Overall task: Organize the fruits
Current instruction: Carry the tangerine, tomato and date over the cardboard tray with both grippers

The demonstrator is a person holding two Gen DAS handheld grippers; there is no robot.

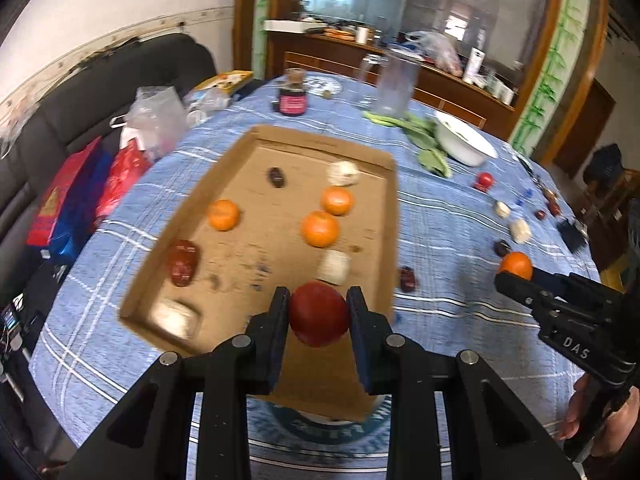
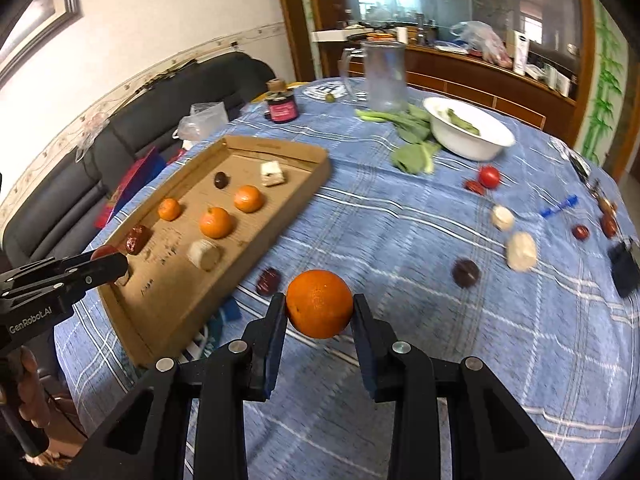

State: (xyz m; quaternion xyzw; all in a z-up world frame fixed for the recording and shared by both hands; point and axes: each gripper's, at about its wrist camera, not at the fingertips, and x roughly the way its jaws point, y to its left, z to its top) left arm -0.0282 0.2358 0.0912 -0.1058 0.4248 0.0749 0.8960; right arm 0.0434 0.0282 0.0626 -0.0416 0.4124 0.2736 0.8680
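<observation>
My left gripper is shut on a red tomato and hangs over the near end of the cardboard tray. Three oranges, dark red dates and pale chunks lie in that tray. My right gripper is shut on an orange above the blue checked tablecloth, to the right of the cardboard tray. Loose on the cloth lie a small tomato, several dates and pale chunks. In the left wrist view the right gripper shows at the right edge with its orange.
A white bowl with greens and loose leaves stands at the back, beside a clear jug and a dark jar. A dark sofa with bags lies left of the table. A black clip sits at the right edge.
</observation>
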